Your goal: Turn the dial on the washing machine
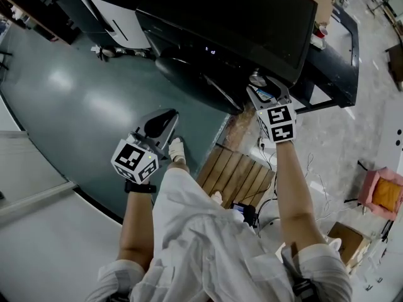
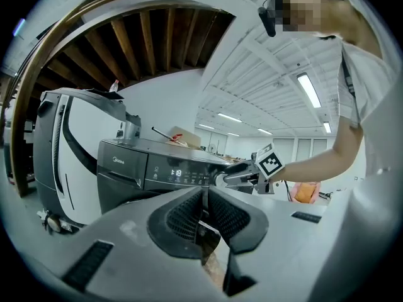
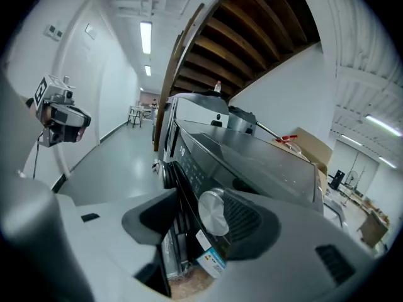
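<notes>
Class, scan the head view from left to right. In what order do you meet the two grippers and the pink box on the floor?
left gripper → right gripper → pink box

floor (image 1: 69,99): grey-green, glossy | wooden pallet (image 1: 234,173): slatted, at floor edge | cables (image 1: 269,201): loose, beside pallet | pink crate (image 1: 382,194): orange contents | cardboard box (image 1: 350,239): near crate
</notes>
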### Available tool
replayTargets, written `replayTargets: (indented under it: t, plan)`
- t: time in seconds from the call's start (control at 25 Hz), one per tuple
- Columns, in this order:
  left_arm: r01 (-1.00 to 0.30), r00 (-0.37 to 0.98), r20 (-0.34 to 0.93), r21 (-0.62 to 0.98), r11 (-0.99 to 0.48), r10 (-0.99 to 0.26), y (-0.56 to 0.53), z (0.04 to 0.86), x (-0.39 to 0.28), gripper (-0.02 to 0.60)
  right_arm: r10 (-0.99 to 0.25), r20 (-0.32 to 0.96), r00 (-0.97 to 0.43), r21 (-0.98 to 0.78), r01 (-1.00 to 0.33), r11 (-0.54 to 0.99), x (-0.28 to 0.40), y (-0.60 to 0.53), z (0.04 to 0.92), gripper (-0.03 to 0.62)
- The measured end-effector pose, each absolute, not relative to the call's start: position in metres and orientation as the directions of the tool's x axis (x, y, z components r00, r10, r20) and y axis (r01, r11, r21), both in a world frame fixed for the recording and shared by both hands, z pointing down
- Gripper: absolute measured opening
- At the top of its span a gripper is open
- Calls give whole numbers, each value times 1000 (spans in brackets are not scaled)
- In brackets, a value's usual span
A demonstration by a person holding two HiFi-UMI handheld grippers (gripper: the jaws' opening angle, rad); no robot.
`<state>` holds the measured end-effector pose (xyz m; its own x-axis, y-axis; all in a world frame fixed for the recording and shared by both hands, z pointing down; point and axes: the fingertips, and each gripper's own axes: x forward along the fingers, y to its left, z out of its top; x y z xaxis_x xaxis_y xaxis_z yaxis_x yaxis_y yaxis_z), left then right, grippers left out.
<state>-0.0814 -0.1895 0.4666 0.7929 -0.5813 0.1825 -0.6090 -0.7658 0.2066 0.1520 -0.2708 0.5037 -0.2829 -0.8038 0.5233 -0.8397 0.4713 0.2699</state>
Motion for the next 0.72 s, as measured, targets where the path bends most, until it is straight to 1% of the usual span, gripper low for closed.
replayTargets:
  t: [0.36, 0.44, 0.52, 0.6, 0.72]
  plan:
    - [-607, 794, 185, 213, -765, -579, -184, 469, -79, 29, -815, 516, -264, 223, -877, 425, 159, -263, 510, 256]
    - [-606, 795, 186, 215, -766, -578, -183, 469, -79, 29, -803, 532, -270, 201, -881, 429, 161, -260, 515, 258]
    - [-606, 795, 187, 216, -765, -577, -183, 470, -79, 29, -772, 567, -287, 181, -871, 457, 157, -255, 524, 235]
    - [-607, 795, 187, 214, -765, -578, -183, 470, -80, 29, -760, 584, -287, 190, -861, 472, 152, -252, 532, 242]
    - [-608, 793, 184, 213, -765, -580, -182, 468, -82, 29, -785, 547, -292, 203, -863, 462, 145, -252, 524, 245]
